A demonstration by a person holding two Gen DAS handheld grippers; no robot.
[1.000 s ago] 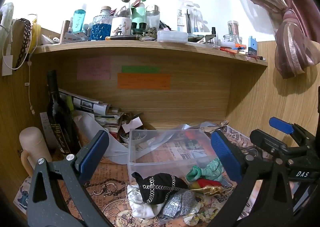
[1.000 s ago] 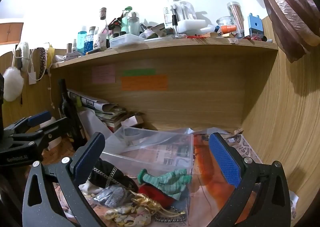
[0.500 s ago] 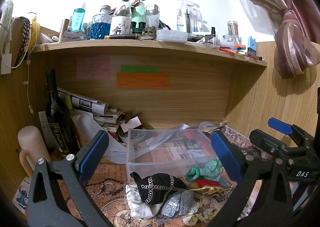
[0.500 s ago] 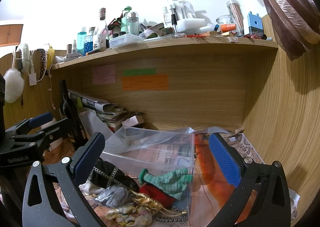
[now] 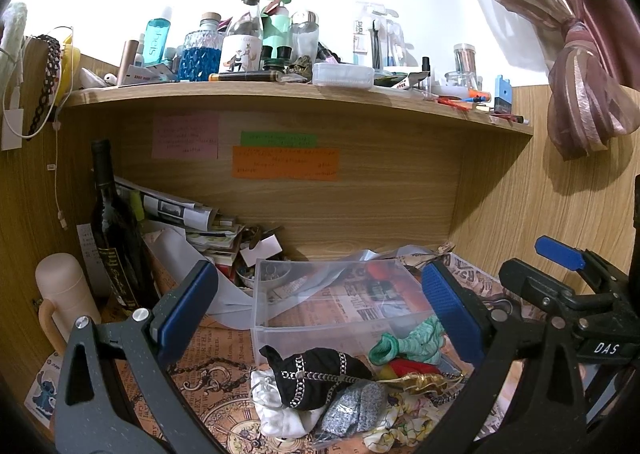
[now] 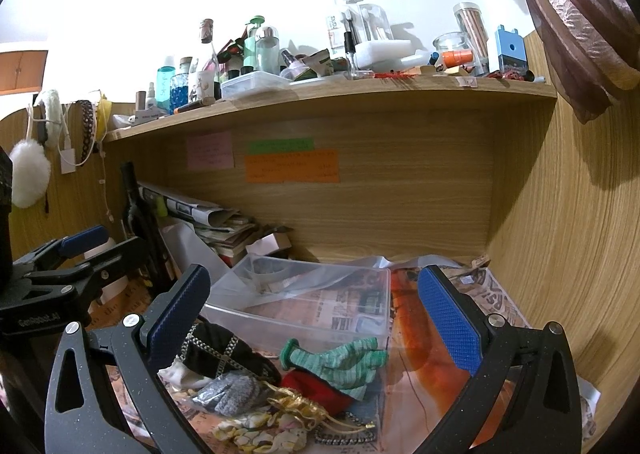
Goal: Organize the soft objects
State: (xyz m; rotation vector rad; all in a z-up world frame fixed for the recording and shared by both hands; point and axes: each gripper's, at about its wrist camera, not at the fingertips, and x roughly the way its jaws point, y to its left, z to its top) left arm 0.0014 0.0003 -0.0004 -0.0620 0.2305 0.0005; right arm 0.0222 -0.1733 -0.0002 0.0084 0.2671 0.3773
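Observation:
A pile of soft things lies on the patterned desk in front of a clear plastic box (image 5: 320, 306) (image 6: 304, 302): a black cloth with chains (image 5: 316, 374) (image 6: 224, 350), a green striped glove (image 5: 408, 342) (image 6: 340, 358), a red piece (image 6: 320, 390), a grey sparkly piece (image 5: 352, 406) (image 6: 228, 394), a white cloth (image 5: 276, 410) and a floral yellow scrunchie (image 6: 256, 430). My left gripper (image 5: 316, 306) is open and empty above the pile. My right gripper (image 6: 312, 306) is open and empty, to the right of the left one.
A dark wine bottle (image 5: 116, 230) and a beige flask (image 5: 64, 302) stand at the left. Stacked papers (image 5: 188, 222) lean behind the box. A shelf (image 5: 280, 94) crowded with bottles hangs overhead. A wooden wall (image 6: 560, 254) closes the right side.
Both views have shifted only slightly; the scene sits a touch lower and nearer. Both grippers remain open and nothing was picked up.

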